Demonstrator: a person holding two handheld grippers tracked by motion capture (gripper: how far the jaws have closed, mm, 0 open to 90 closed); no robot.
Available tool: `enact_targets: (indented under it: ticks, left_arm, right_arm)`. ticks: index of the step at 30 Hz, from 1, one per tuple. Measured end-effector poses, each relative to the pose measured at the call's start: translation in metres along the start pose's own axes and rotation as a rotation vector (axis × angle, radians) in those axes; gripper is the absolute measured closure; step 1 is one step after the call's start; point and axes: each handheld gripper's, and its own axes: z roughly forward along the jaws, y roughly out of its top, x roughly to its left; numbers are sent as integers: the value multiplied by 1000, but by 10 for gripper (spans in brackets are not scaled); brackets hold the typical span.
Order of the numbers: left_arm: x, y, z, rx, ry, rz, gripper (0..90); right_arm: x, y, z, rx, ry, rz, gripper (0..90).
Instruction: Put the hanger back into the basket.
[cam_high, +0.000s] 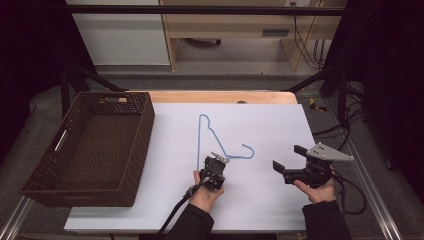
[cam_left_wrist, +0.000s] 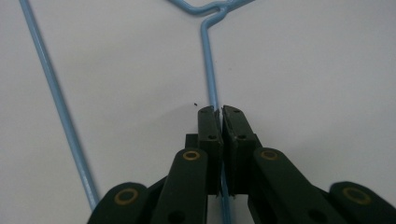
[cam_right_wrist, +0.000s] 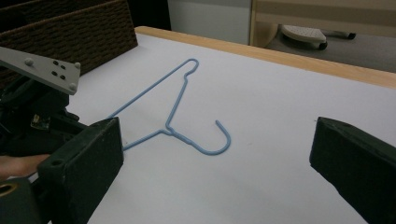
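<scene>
A light-blue wire hanger (cam_high: 212, 140) lies flat on the white table (cam_high: 270, 200), its hook (cam_high: 247, 151) curling toward my right side. My left gripper (cam_high: 218, 161) sits at the hanger's near corner, jaws pressed together on one of its wires, which runs straight out between them in the left gripper view (cam_left_wrist: 210, 70). My right gripper (cam_high: 290, 159) rests well apart, right of the hook, jaws spread wide with nothing between them. A dark wicker basket (cam_high: 130, 150) stands at the table's left edge.
</scene>
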Motion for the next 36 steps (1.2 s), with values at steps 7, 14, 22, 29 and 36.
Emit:
enact_targets:
  ticks: [7,14,22,29,36]
  left_arm:
    - [4,-3,-1,-17,-23,-28,869]
    - [6,-7,-3,-44,-30,-35,870]
    - [16,-14,-12,-97,-59,-49,870]
    - [19,-17,-19,-127,-70,-57,871]
    - [24,-17,-30,-155,-77,-53,871]
  right_arm:
    - [2,-2,4,15,12,-10,36]
    - [5,-3,9,32,23,-17,41]
    - [9,-6,15,52,41,-21,48]
    - [12,-8,20,65,57,-24,55]
    - [14,-10,24,77,70,-28,60]
